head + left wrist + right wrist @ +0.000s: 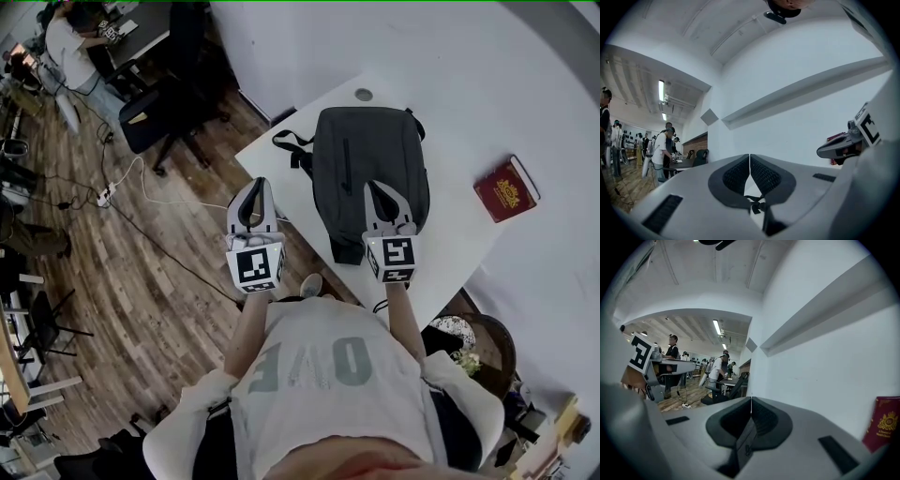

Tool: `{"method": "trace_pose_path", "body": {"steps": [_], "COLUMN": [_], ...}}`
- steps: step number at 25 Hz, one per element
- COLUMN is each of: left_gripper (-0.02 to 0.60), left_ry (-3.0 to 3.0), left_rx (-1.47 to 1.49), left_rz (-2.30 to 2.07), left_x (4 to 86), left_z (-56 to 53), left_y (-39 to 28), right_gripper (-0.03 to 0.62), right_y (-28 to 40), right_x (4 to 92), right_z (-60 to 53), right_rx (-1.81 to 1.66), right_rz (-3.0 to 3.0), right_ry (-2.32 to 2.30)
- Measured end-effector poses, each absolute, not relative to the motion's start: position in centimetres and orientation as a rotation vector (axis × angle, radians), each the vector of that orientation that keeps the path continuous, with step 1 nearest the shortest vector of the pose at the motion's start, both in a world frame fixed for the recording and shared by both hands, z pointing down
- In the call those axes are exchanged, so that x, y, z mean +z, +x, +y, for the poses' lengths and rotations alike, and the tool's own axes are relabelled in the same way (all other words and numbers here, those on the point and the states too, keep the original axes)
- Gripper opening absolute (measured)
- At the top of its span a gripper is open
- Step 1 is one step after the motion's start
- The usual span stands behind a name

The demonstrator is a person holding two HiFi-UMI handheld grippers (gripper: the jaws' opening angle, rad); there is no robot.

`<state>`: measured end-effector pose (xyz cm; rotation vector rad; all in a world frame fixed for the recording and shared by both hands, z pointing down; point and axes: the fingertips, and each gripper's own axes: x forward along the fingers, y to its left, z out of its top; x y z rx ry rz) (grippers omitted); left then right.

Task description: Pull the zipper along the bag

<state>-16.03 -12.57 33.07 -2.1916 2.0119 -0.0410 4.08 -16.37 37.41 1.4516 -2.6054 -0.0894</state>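
Plainly, the dark grey backpack (370,150) was laid flat on the white tabletop (450,230), with its long axis running away from the person and a strap (289,141) looped out at its far left. A short zipper line (347,155) was seen on its upper face, running along that same axis; the main zipper and its pull could not be made out.

The right tool (374,187) was held above the near end of the backpack. It was clenched on nothing: in its own view the pads were pressed together, with only the wall and a red book (506,187) framed beyond them. The left tool (257,184) was held out to the left of the backpack, over the tabletop's edge, and was likewise clamped on nothing.

Both tools were pointed level, so the backpack was left below and ahead of them and was caught in neither gripper view. The right tool was judged the nearer to the zipper. For it, a drop and a reach forward along the bag's length would be called for, with the jaws parted first. The left tool was judged better placed for steadying the backpack's left side.
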Motion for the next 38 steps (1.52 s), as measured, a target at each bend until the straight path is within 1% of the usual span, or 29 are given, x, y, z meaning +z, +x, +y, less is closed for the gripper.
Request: {"method": "trace_pose_path", "body": {"steps": [13,14,15,16,17,20,22,24,35,38], "left_gripper": [0.032,0.052,0.107,0.147,0.184,0.322,0.353,0.365,0.365,0.365], "left_ry": [-2.251,-2.264,-2.28,-2.297,-2.314,-2.358,-2.38,-2.394,-2.455,-2.454], "left_rx": [-0.061,-0.062,-0.064,-0.063,-0.059,-0.037,-0.042,-0.055,-0.11,-0.139], "left_rz": [1.959,1.95,1.939,1.928,1.918,1.89,1.876,1.865,1.865,1.87], "left_x": [33.9,34.1,34.2,34.3,34.4,34.6,34.8,35.2,37.1,37.6], "left_z": [-13.9,-13.9,-13.9,-14.0,-14.1,-14.5,-14.7,-14.7,-14.7,-15.0], "left_y": [-14.6,-14.3,-13.9,-13.6,-13.2,-12.1,-11.5,-11.1,-11.0,-11.7], "right_gripper": [0.034,0.077,0.197,0.258,0.281,0.338,0.359,0.368,0.368,0.367], "right_y": [4.2,4.3,4.3,4.4,4.6,5.4,5.9,6.4,7.6,8.0], "right_x": [38.0,38.2,38.5,38.7,38.8,38.9,39.0,39.2,40.8,40.5], "right_z": [-17.4,-17.4,-17.3,-17.3,-17.4,-17.3,-17.3,-17.4,-17.2,-17.7], "right_rx": [-0.056,-0.04,-0.018,0.001,0.014,0.023,0.017,0.022,0.071,0.139], "right_rz": [-2.642,-2.646,-2.648,-2.646,-2.641,-2.631,-2.62,-2.607,-2.558,-2.584], "right_ry": [1.422,1.414,1.408,1.409,1.418,1.45,1.459,1.467,1.457,1.478]}}
